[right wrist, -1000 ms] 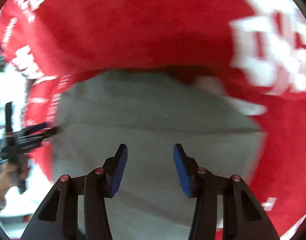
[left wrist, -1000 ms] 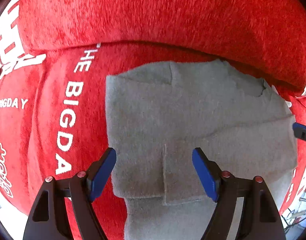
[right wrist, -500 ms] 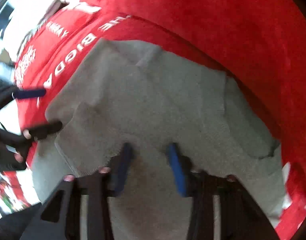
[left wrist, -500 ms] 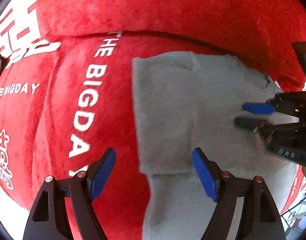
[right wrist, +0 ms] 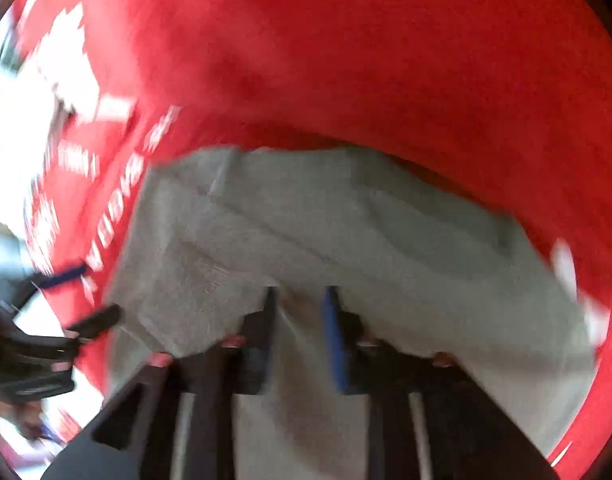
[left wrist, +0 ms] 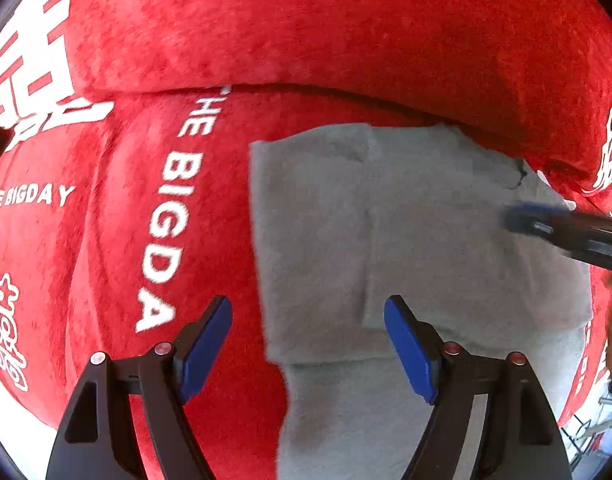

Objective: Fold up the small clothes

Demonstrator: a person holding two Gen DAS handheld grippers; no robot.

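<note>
The left gripper (left wrist: 308, 344) hangs over the near-left edge of the grey garment (left wrist: 406, 220), fingers wide apart and empty. Farther across the garment, the right gripper (right wrist: 300, 320) has just been opening, fingers apart with cloth between them, apparently letting a fold go. The garment lies on the red blanket (left wrist: 306, 40); next seems another fold, needing a fresh edge grip.

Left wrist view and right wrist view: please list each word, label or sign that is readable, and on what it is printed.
"HE BIGDA": white letters running down the red plush cover; both ends cut off.
"E BIGDAY": smaller white letters on the same cover, near the left edge.
Large and small white Chinese-style characters on the cover: I cannot read them.
Grey garment: no text visible.
Right wrist view: white print on the cover, too blurred to read.
</note>
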